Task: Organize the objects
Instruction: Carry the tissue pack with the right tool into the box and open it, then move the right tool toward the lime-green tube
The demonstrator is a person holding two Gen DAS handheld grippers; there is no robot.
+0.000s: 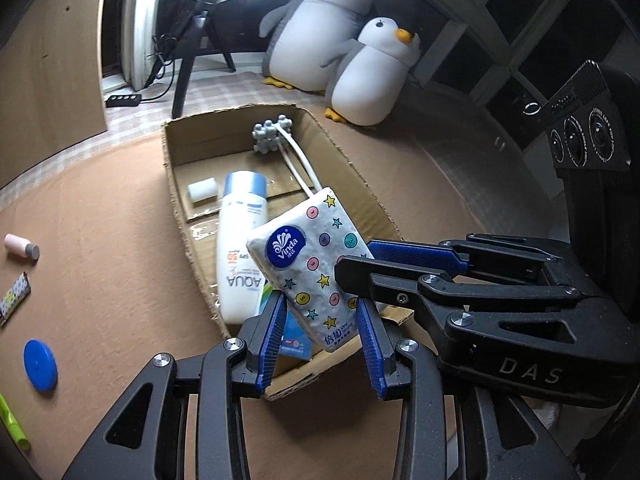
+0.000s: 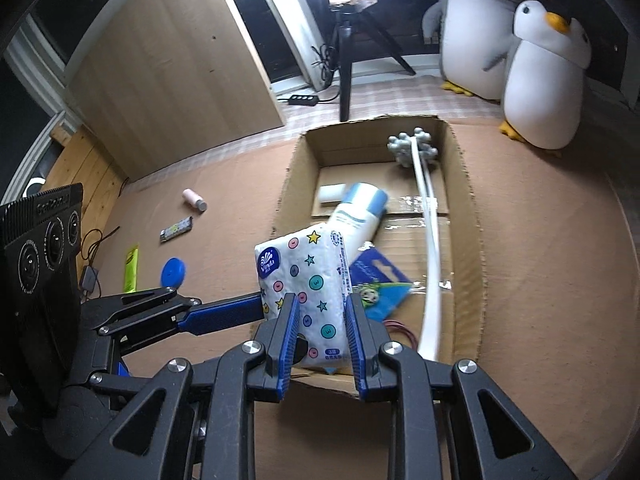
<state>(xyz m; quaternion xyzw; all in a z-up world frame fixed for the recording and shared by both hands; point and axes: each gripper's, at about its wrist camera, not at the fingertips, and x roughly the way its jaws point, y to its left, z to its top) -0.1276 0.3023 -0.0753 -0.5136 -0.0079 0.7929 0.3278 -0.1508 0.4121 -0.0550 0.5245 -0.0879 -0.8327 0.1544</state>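
While clamped from two sides, tissue pack (image 1: 316, 268) held over the near end of the cardboard box (image 1: 176, 184), not yet resting inside. Left claw (image 1: 320, 340) clenched on the pack's lower end, blue pads pressed to both of its sides; right claw (image 2: 322, 332) likewise grasping the same pack, gripping it across its width. Already in the box: white bottle (image 1: 240, 248) lying on its side, long-handled massage roller (image 1: 276, 136) with its knobbed head against the far wall, small white block (image 1: 202, 191), and blue packet (image 2: 376, 280) near the front. Still out on the brown surface beside the box, well apart from it: pink tube (image 1: 20, 245), patterned strip (image 1: 14, 298), blue round lid (image 1: 40, 365), green marker (image 1: 12, 426). Judged from that split, roughly half done: four things boxed, a fifth held above the opening, four left to collect. Next step, by the look of it, lowering and letting go of the pack over the bottle and the packet.
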